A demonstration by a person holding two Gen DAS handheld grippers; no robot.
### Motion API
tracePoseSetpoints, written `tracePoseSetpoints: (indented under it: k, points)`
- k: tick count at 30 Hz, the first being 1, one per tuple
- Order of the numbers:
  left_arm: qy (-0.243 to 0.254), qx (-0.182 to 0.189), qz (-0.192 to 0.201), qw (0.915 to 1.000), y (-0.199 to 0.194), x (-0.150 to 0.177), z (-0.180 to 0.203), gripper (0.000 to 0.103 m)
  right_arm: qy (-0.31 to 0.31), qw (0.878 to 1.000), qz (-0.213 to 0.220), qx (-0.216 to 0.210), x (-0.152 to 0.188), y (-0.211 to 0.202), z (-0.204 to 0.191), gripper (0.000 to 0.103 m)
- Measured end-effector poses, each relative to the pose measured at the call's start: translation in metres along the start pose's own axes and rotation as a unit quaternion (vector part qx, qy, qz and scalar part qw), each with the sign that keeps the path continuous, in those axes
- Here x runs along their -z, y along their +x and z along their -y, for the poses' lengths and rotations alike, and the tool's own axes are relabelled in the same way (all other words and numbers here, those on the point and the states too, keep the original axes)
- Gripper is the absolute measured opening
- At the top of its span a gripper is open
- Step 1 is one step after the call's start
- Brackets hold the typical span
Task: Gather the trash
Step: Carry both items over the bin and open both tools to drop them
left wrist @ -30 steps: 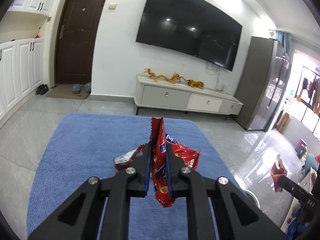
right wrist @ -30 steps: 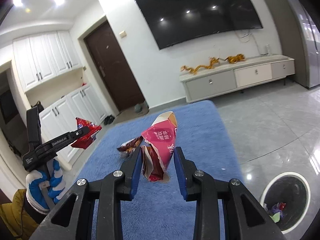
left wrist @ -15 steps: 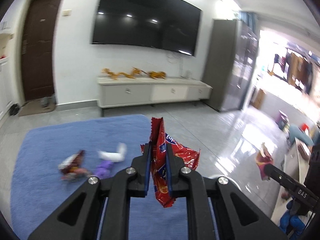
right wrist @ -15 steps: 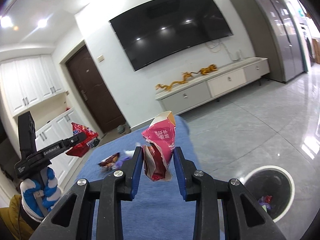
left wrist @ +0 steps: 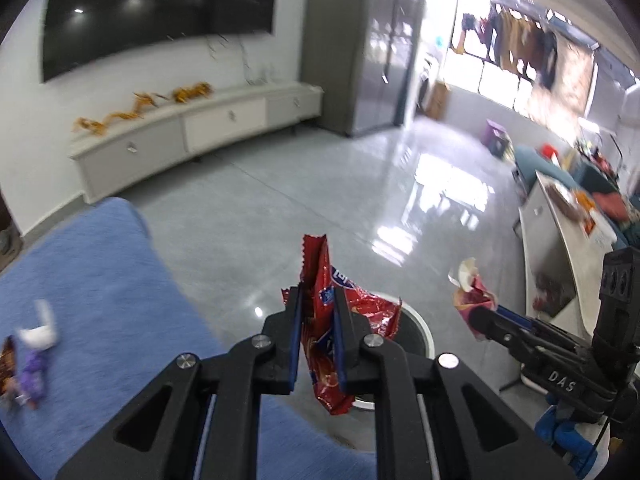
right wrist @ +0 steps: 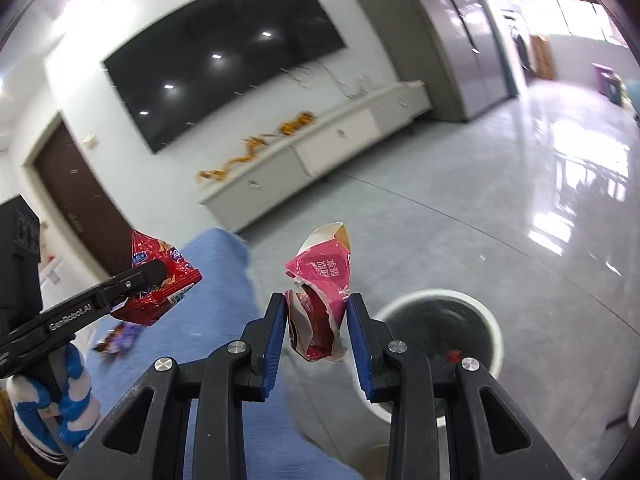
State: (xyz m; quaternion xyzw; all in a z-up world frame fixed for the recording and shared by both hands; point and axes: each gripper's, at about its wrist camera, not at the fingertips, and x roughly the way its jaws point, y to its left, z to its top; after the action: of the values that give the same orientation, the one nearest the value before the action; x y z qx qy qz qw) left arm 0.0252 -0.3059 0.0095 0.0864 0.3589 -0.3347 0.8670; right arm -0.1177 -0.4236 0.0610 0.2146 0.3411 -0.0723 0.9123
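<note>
My left gripper [left wrist: 317, 320] is shut on a red snack wrapper [left wrist: 332, 336], which stands up between its blue pads. Behind the wrapper shows the white rim of a round trash bin [left wrist: 420, 330]. My right gripper [right wrist: 318, 320] is shut on a crumpled pink carton [right wrist: 324, 292], held above the floor just left of the same bin [right wrist: 486, 320], which has some rubbish inside. In the left wrist view the right gripper [left wrist: 478, 320] appears at the right with the pink carton [left wrist: 472, 296]. The left gripper [right wrist: 154, 274] and its red wrapper [right wrist: 160, 280] show at the left of the right wrist view.
A blue rug [left wrist: 100, 288] covers the floor at the left, with small wrappers [left wrist: 32, 356] lying on it. A white TV cabinet [left wrist: 192, 132] runs along the far wall under a large screen [right wrist: 224, 76]. Glossy grey tiles [left wrist: 360, 200] stretch to the right toward furniture [left wrist: 560, 232].
Both grippers have swung right, off the rug and toward the bin, each keeping its piece of trash. The bin now lies close under both of them.
</note>
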Motion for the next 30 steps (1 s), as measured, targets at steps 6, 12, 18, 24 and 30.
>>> tracePoseSetpoints:
  k: [6, 12, 18, 24, 30]
  points:
    - [0.019, 0.021, -0.058, 0.9979, 0.079, 0.002, 0.03, 0.016, 0.023, 0.998, -0.04, 0.045, 0.002, 0.042, 0.041, 0.03]
    - [-0.009, 0.068, -0.09, 0.9936, 0.133, -0.003, 0.037, 0.045, 0.029, 0.993, -0.078, 0.083, 0.013, 0.077, 0.064, 0.033]
    - [-0.029, 0.08, -0.093, 0.992, 0.142, -0.002, 0.035, 0.052, 0.046, 0.989, -0.093, 0.106, 0.022, 0.087, 0.079, 0.045]
    - [-0.03, 0.074, -0.078, 0.9937, 0.122, -0.005, 0.029, 0.052, 0.054, 0.989, -0.075, 0.113, 0.014, 0.071, 0.077, 0.045]
    - [-0.028, 0.052, -0.045, 0.9972, 0.074, -0.006, 0.016, 0.052, 0.055, 0.992, -0.035, 0.111, 0.001, 0.036, 0.061, 0.045]
